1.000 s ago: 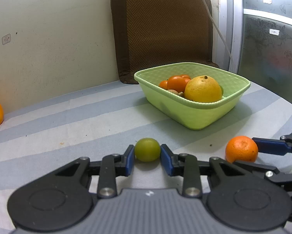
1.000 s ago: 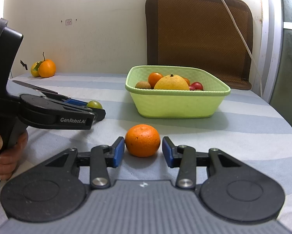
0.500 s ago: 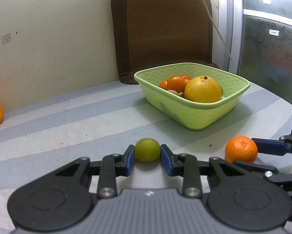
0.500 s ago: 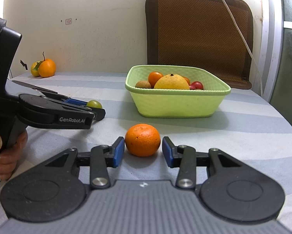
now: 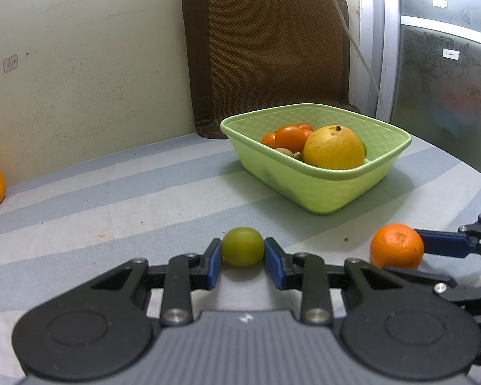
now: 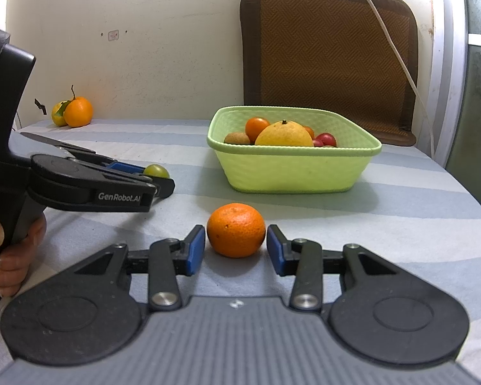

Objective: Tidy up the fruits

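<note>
Striped cloth counter (image 6: 400,224): left gripper (image 5: 243,258) level, jaws pinching smooth green fruit (image 5: 243,246); right gripper (image 6: 236,246) low, jaws apart w/ dimpled round tangerine (image 6: 236,229) between.

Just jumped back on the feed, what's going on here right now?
Fruit is being sorted into the green basket, which already holds several pieces. The left hand-held gripper is closed on a small green fruit sitting on the striped cloth. The right hand-held gripper is open around a mandarin, gaps showing on both sides. Two more fruits wait by the wall.
</note>
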Demonstrator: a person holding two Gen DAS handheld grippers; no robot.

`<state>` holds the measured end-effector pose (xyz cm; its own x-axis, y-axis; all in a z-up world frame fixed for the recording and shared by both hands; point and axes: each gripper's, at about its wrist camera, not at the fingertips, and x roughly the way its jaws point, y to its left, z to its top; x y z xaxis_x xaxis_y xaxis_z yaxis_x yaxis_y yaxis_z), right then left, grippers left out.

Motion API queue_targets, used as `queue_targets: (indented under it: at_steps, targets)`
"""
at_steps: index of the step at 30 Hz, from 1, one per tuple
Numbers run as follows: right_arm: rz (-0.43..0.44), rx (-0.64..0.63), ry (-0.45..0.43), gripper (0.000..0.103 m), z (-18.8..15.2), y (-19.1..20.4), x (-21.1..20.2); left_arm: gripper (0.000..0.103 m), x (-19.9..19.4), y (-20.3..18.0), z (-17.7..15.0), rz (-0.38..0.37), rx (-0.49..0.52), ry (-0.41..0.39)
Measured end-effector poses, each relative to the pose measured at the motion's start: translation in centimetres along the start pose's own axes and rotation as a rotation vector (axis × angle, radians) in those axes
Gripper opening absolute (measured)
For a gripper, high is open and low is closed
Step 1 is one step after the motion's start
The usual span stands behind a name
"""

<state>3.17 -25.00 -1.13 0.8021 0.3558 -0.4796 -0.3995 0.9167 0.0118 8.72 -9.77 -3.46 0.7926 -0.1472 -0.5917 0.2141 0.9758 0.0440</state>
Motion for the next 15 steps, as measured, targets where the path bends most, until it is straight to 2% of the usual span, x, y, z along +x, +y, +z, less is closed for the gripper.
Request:
queue_targets:
  at_steps: [15]
  targets:
    - [0.001, 0.002, -0.013, 0.042, -0.02, -0.06, -0.32, 0.029, -0.02, 0.1, 0.01, 0.0, -0.002, 0.0]
